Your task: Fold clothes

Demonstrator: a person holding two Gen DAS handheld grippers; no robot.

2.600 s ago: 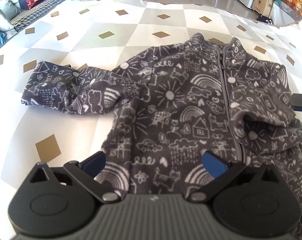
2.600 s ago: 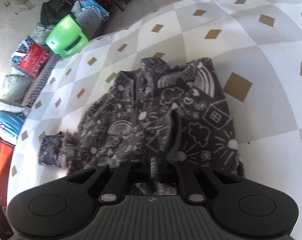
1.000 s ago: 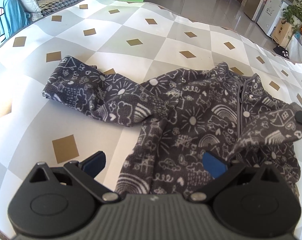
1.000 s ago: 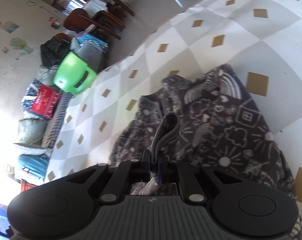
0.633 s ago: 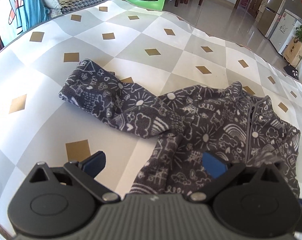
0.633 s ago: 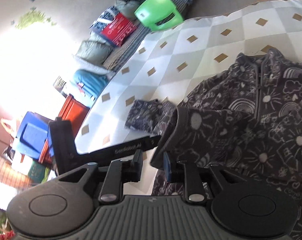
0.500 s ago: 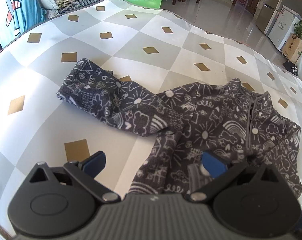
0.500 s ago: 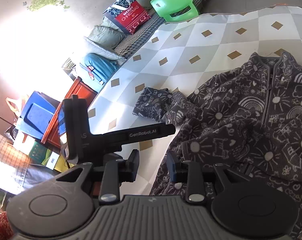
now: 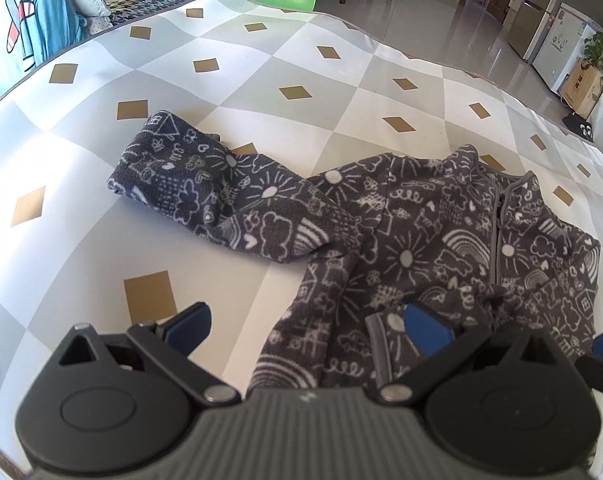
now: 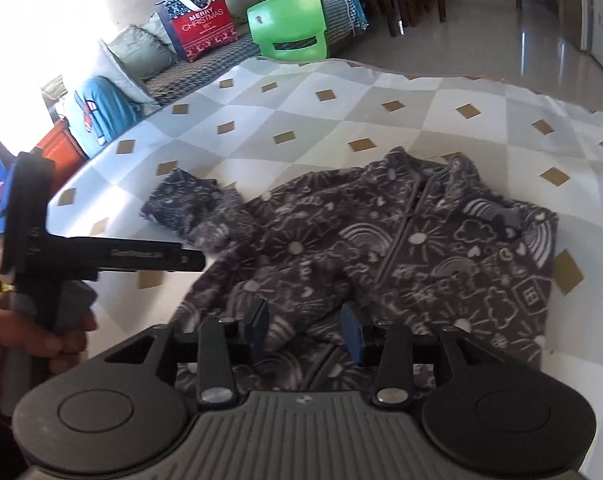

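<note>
Diamond-patterned cloth in grey, white and gold covered the tabletop (image 9: pixel 341 92), and on it lay the dark fleece jacket (image 9: pixel 441 248) with its white doodle print, zip side up.

Nearest in the right wrist view, the right tongs (image 10: pixel 305 330) were opening, their blue pads apart, the fleece lying below them and nothing pinched between. A second earlier those same tongs had been clenched on a fold of the jacket's right sleeve; that sleeve (image 9: pixel 433 312) now lay released across the front of the body near the hem, its grey cuff edge showing. That side's fold looked done, in my judgement.

The left tongs (image 9: pixel 305 326) stood spread wide above the jacket's lower edge, holding nothing, one pad over bare cloth and the other over the folded-in sleeve. They had stayed much where they were over the last second. A hand (image 10: pixel 33 344) gripped their handle at the left of the right wrist view, where faint lettering ran along the bar, too blurred to read.

Further out, the left sleeve (image 9: pixel 205 196) stretched away from the body, not yet folded; it seemed the next piece to bring in.

Beyond the tabletop stood a green plastic chair (image 10: pixel 289 28) and a red bag (image 10: pixel 201 28) printed "MERRY CHRISTMAS".
</note>
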